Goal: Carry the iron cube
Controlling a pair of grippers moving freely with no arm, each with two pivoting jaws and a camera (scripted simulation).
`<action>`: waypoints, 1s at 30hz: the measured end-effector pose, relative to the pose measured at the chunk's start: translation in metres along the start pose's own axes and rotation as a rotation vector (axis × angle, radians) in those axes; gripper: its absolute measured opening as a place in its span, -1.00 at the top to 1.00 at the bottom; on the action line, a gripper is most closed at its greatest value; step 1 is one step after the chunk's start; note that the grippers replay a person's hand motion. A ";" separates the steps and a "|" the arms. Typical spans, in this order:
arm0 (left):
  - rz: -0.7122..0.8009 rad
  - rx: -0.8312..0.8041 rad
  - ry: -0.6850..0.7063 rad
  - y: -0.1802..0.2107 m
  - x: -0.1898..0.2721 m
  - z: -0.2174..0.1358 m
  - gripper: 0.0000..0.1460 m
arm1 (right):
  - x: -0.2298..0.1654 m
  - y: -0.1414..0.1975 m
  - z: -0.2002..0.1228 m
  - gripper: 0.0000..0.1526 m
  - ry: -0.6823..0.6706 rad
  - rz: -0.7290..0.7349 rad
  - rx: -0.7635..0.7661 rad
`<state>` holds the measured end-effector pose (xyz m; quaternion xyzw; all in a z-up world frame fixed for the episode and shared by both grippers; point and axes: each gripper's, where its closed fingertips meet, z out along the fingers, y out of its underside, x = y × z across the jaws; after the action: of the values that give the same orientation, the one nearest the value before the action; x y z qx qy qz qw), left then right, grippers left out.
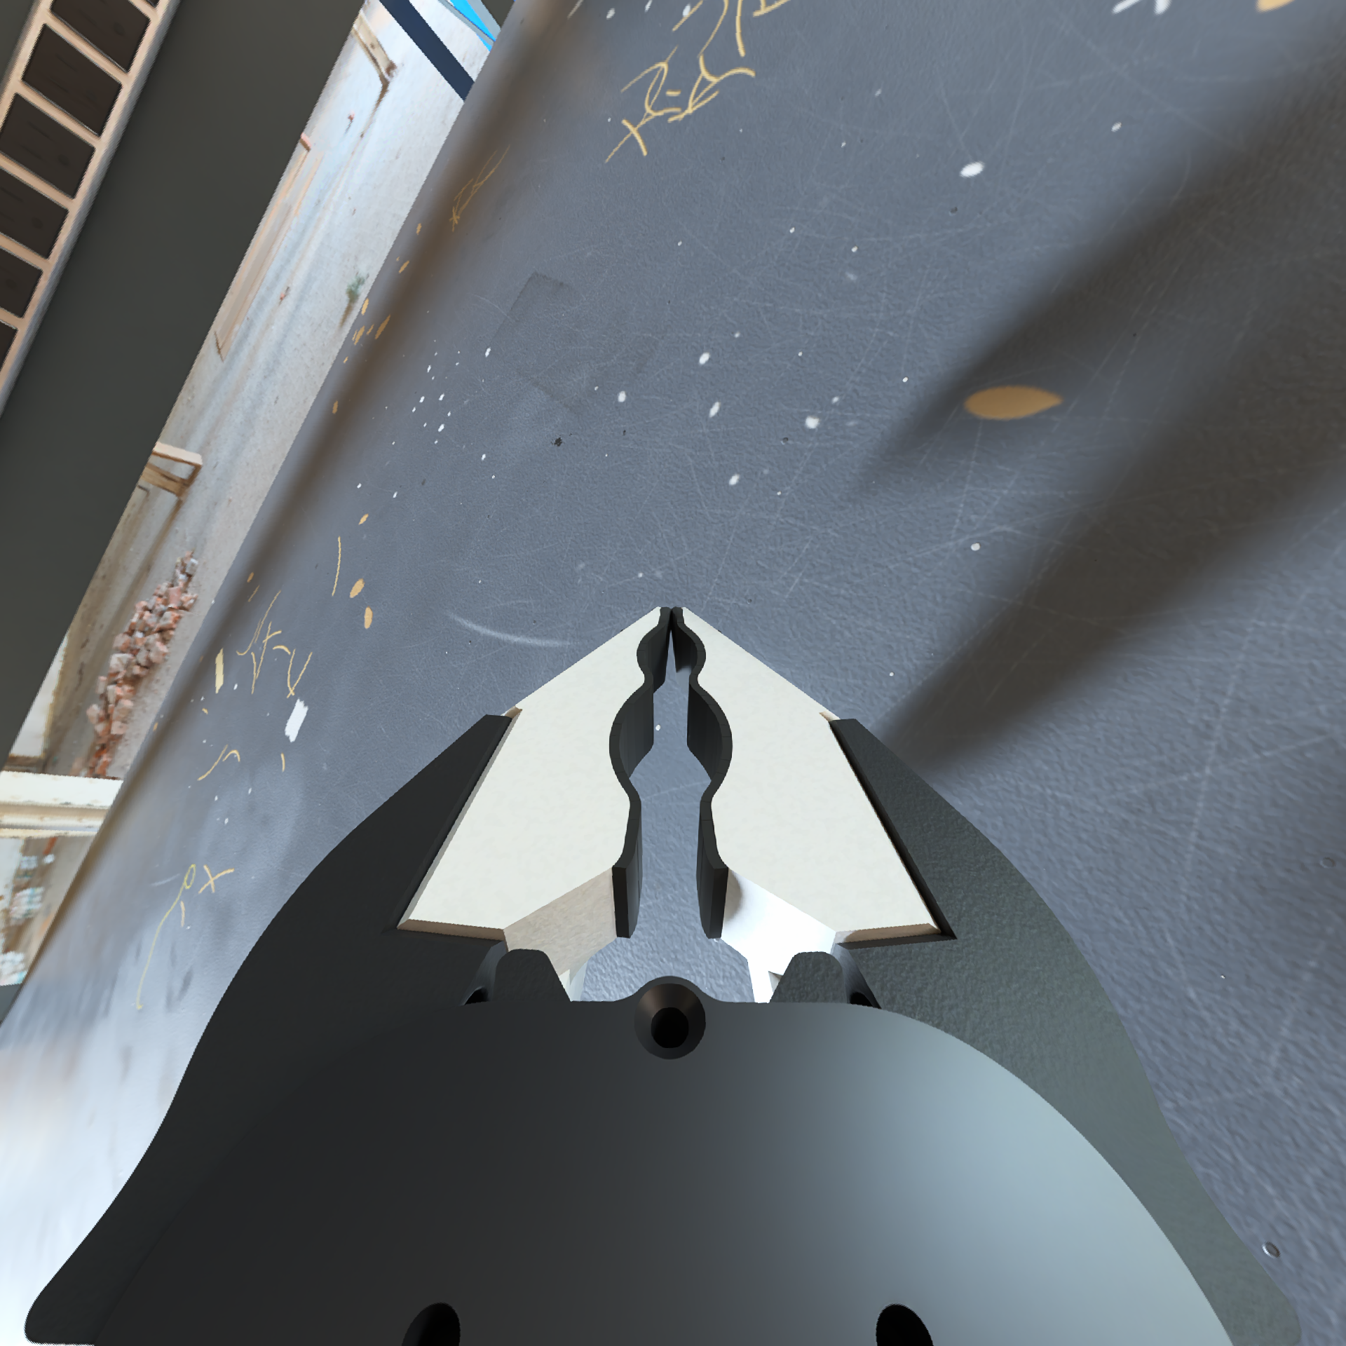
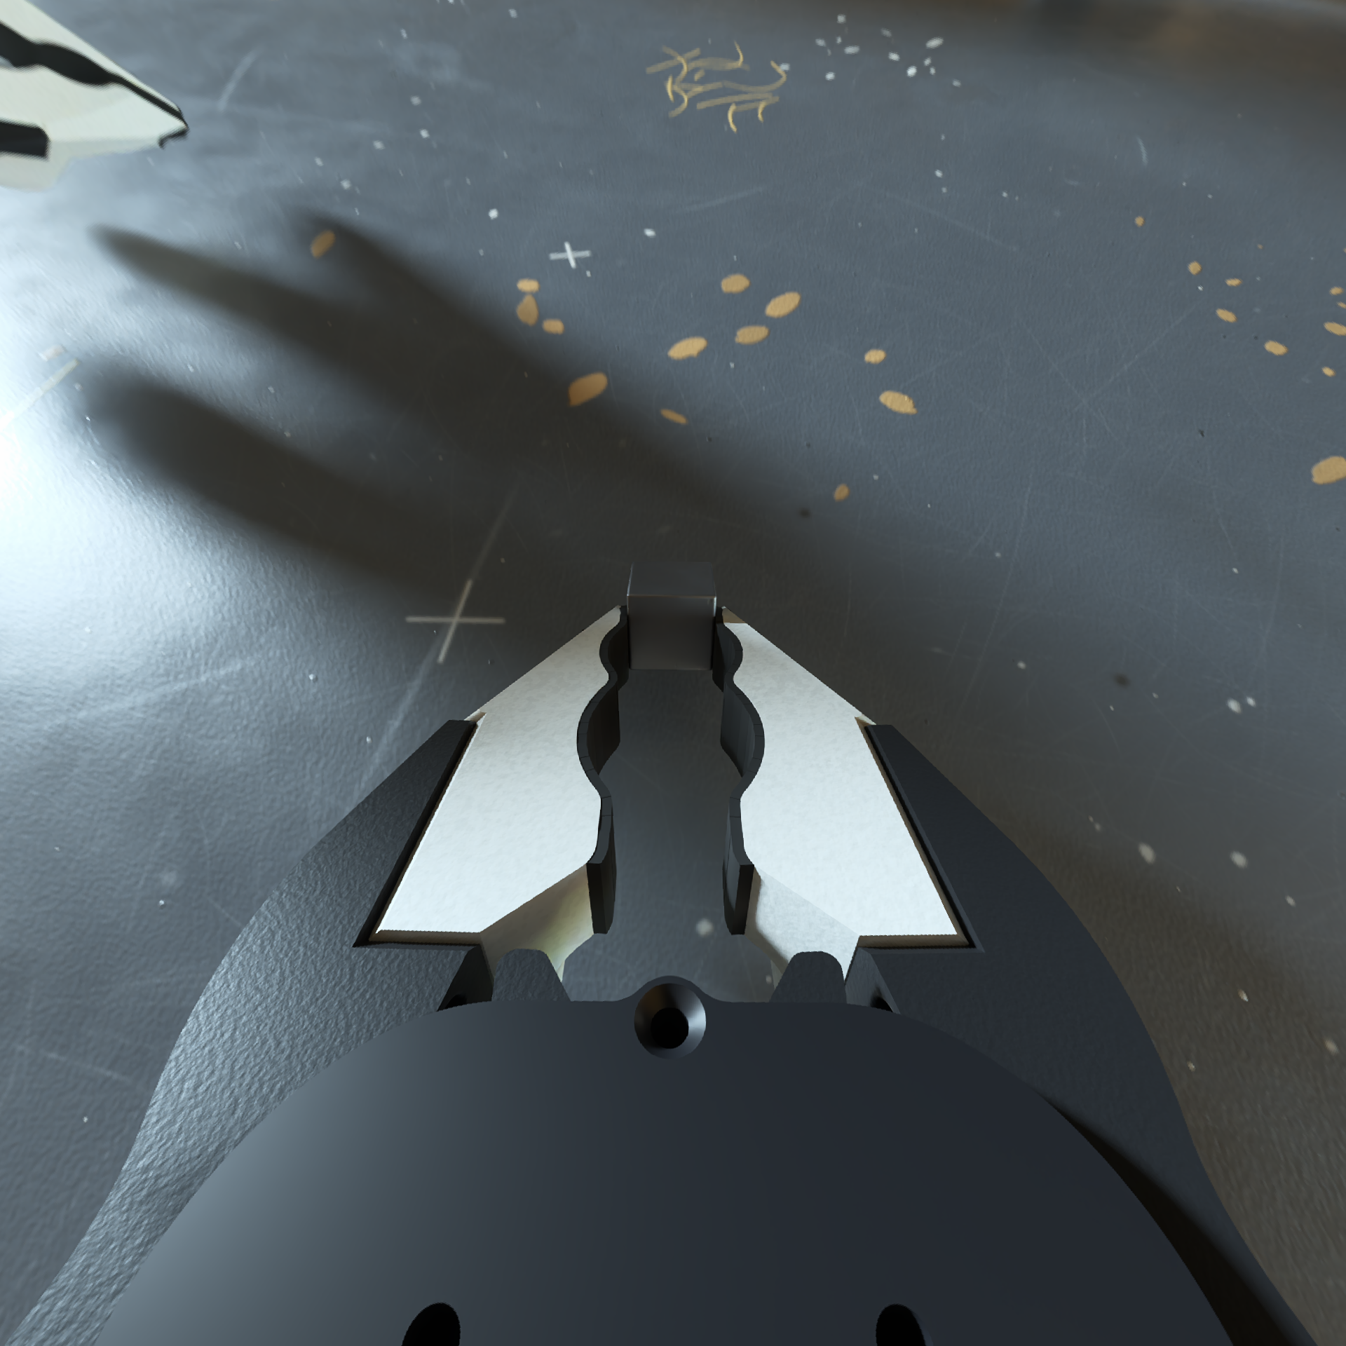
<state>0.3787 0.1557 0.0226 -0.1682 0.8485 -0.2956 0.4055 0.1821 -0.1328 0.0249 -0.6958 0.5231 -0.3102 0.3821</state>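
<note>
The iron cube (image 2: 670, 626) is small, dull grey and square-faced. My right gripper (image 2: 670, 634) is shut on it, the cube pinched between the two fingertips, above the dark table (image 2: 947, 583). My left gripper (image 1: 671, 619) is shut with its tips touching and nothing between them, over the same dark table (image 1: 801, 328). The left gripper's white-and-black fingers (image 2: 65, 109) show at the top left of the right wrist view, apart from the cube.
The table is dark grey, scratched and flecked with tan and white paint. Its left edge (image 1: 408, 306) runs diagonally in the left wrist view; beyond it lies a lower floor with a brick pile (image 1: 146, 655) and wooden frames. Gripper shadows (image 2: 328, 364) fall across the table.
</note>
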 end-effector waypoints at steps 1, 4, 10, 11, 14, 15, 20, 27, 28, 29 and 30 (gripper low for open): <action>-0.011 0.007 0.003 -0.001 -0.001 -0.001 1.00 | -0.001 -0.003 0.001 0.72 -0.009 0.008 0.015; -0.033 0.032 0.006 -0.003 -0.003 -0.003 1.00 | -0.001 -0.014 0.006 0.72 -0.019 0.014 0.054; -0.222 0.137 0.054 -0.010 -0.017 -0.013 1.00 | 0.001 -0.022 0.005 0.72 0.007 0.027 0.128; -0.255 0.143 0.062 -0.010 -0.019 -0.014 0.98 | 0.001 -0.020 0.006 0.72 -0.010 0.039 0.120; -0.284 0.145 0.067 -0.009 -0.022 -0.014 0.89 | -0.005 -0.009 0.013 0.72 -0.078 0.067 0.034; -0.274 0.146 0.060 -0.010 -0.022 -0.014 0.88 | -0.006 -0.008 0.014 0.72 -0.089 0.072 0.027; -0.198 0.128 0.028 -0.010 -0.017 -0.013 0.89 | -0.005 -0.013 0.009 0.72 -0.185 0.208 0.107; -0.176 0.109 0.018 -0.008 -0.015 -0.012 0.90 | -0.004 -0.016 0.005 0.72 -0.286 0.336 0.132; -0.175 0.110 0.018 -0.008 -0.015 -0.012 0.90 | -0.004 -0.016 0.005 0.72 -0.269 0.315 0.131; -0.175 0.110 0.018 -0.008 -0.015 -0.012 0.90 | -0.004 -0.015 0.006 0.72 -0.257 0.299 0.130; -0.175 0.110 0.018 -0.009 -0.015 -0.012 0.90 | -0.005 -0.015 0.006 0.72 -0.251 0.291 0.129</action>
<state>0.3790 0.1614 0.0429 -0.2164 0.8167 -0.3776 0.3791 0.1934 -0.1247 0.0349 -0.6203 0.5454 -0.1956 0.5286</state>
